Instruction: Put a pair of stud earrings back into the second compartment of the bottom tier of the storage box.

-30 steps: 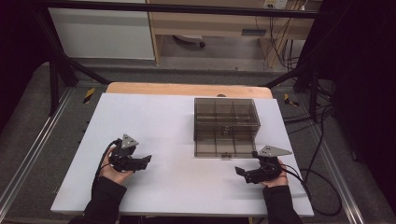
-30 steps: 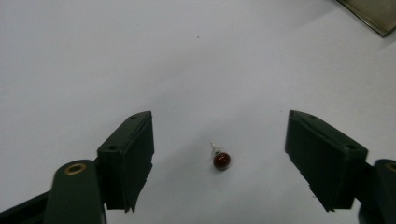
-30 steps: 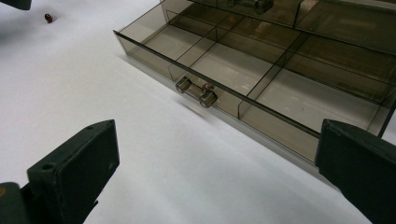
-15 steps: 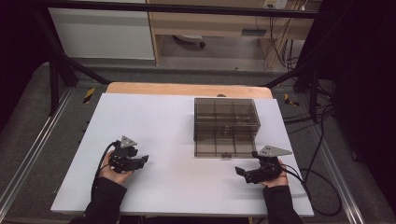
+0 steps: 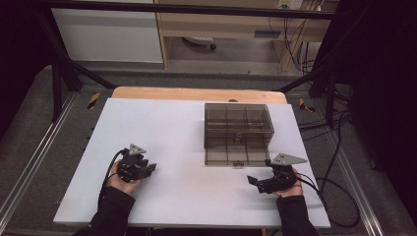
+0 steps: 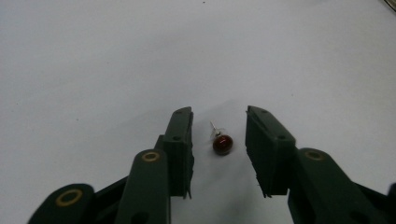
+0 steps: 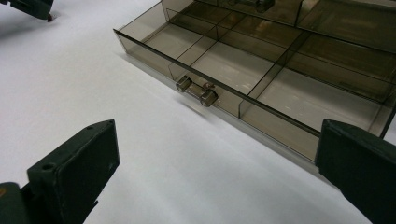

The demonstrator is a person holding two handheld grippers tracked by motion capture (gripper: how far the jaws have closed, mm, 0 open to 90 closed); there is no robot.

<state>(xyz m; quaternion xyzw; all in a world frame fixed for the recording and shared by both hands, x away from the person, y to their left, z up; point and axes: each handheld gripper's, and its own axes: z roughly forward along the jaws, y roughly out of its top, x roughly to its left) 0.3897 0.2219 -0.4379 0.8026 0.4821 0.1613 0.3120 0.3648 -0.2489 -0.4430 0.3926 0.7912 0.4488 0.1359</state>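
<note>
Left gripper (image 6: 218, 128) jaws, just closing, straddle the red stud earring (image 6: 222, 143) without touching (to pinch it); right gripper (image 7: 219, 172) gapes near the open drawer (image 7: 261, 88), empty.

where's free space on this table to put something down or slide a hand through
Free: the white table left of the smoky drawer box, and the strip between the left gripper and right gripper. The open drawer has bare compartments. Tight: between the left gripper's jaws, which have just been closing around a red stud earring without touching it.
</note>
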